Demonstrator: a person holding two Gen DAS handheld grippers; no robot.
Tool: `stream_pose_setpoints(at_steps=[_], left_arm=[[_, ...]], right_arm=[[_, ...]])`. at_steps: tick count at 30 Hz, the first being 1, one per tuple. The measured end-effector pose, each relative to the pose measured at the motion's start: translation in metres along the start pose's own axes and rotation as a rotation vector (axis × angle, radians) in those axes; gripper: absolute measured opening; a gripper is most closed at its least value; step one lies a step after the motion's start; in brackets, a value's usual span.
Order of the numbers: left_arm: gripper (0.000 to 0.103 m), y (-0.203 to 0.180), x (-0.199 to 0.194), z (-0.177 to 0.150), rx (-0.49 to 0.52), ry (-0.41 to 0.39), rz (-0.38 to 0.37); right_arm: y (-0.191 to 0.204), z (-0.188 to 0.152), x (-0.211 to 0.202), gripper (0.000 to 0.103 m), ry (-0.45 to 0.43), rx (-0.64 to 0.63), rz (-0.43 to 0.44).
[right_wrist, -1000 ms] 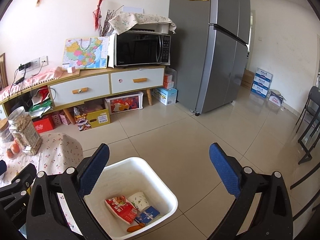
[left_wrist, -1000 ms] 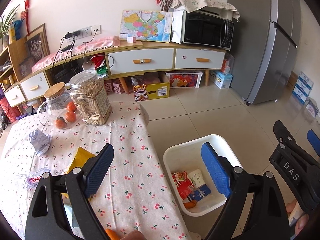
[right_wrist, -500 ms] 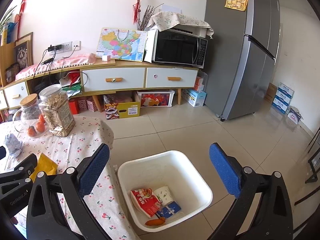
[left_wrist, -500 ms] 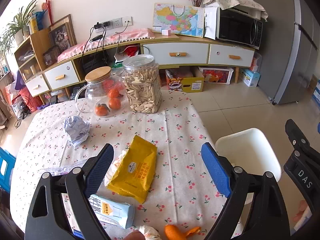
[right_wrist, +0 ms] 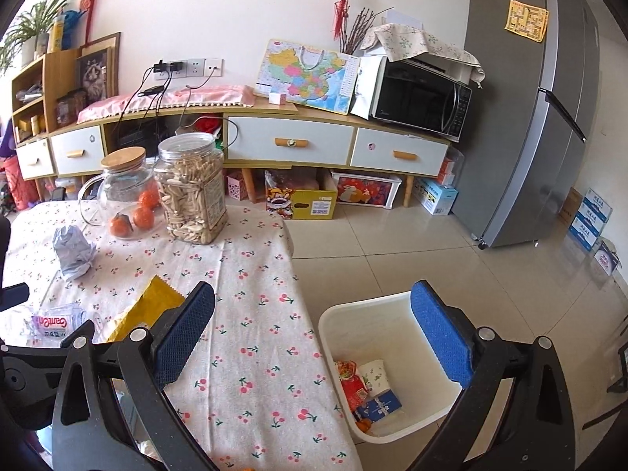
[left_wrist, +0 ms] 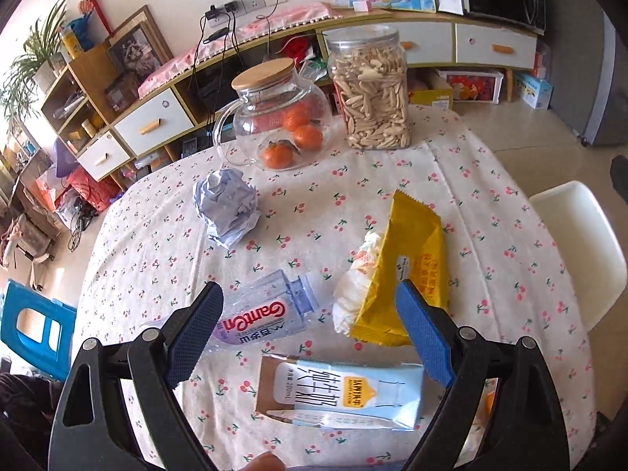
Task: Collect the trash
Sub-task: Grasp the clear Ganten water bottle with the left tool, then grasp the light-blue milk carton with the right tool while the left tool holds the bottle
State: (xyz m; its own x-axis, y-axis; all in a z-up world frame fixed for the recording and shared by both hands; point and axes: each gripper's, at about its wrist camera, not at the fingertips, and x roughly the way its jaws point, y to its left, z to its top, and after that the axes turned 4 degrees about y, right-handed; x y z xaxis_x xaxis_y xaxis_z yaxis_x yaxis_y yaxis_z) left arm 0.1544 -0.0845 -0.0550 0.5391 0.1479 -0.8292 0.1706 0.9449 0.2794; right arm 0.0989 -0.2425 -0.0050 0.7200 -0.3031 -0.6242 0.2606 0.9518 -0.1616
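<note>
Trash lies on the cherry-print table: a crumpled paper ball, a crushed clear bottle, a yellow wrapper over a white tissue, and a light-blue milk carton. My left gripper hovers open above the bottle, the wrapper and the carton, holding nothing. My right gripper is open and empty over the table's right edge, beside the white bin. The bin holds a red packet, a paper cup and a blue box.
At the table's far side stand a glass jug of oranges and a jar of seeds. A sideboard with a microwave and a grey fridge line the room. A blue stool stands left of the table.
My left gripper has swung left from over the bin to over the table's trash and moved closer. The right gripper view has also turned left, bringing the table into view.
</note>
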Motion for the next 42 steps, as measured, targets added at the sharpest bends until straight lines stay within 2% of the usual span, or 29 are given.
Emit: stream_pose_setpoints(at_steps=[5,9,13,15,17,20,25,28,33,35,36,37,38,42], left_arm=[[0.087,0.017,0.037,0.0,0.135,0.086,0.053],[0.087,0.024,0.066,0.002,0.232,0.163,0.049],[0.087,0.036,0.087,0.002,0.252,0.202,0.054],[0.074,0.048,0.092,-0.001,0.212,0.216,0.021],[0.069,0.06,0.093,-0.005,0.16,0.218,0.005],[0.066,0.08,0.089,-0.014,0.07,0.213,-0.019],[0.065,0.122,0.063,-0.035,-0.147,0.193,-0.102],[0.065,0.143,0.039,-0.053,-0.275,0.167,-0.168],[0.065,0.157,0.008,-0.079,-0.356,0.119,-0.237],[0.065,0.161,0.004,-0.088,-0.379,0.114,-0.25],[0.065,0.162,0.003,-0.091,-0.384,0.116,-0.25],[0.065,0.163,0.003,-0.093,-0.385,0.119,-0.246],[0.065,0.165,0.004,-0.094,-0.385,0.12,-0.24],[0.065,0.18,0.01,-0.098,-0.437,0.128,-0.235]], right_arm=[[0.022,-0.001,0.005,0.096,0.011,-0.067,0.059],[0.041,-0.002,0.009,0.096,0.04,-0.135,0.167],[0.058,-0.004,0.014,0.096,0.097,-0.187,0.293],[0.068,-0.008,0.014,0.096,0.109,-0.228,0.339],[0.08,-0.011,0.013,0.096,0.116,-0.286,0.373],[0.103,-0.021,0.011,0.096,0.142,-0.403,0.441],[0.144,-0.042,0.005,0.096,0.213,-0.604,0.571],[0.165,-0.051,0.006,0.096,0.281,-0.653,0.642],[0.195,-0.064,0.018,0.096,0.405,-0.696,0.698],[0.204,-0.066,0.021,0.092,0.457,-0.694,0.731],[0.207,-0.066,0.021,0.087,0.478,-0.685,0.75],[0.21,-0.065,0.022,0.076,0.493,-0.684,0.757],[0.212,-0.065,0.022,0.071,0.508,-0.679,0.757],[0.216,-0.063,0.013,0.061,0.495,-0.665,0.727]])
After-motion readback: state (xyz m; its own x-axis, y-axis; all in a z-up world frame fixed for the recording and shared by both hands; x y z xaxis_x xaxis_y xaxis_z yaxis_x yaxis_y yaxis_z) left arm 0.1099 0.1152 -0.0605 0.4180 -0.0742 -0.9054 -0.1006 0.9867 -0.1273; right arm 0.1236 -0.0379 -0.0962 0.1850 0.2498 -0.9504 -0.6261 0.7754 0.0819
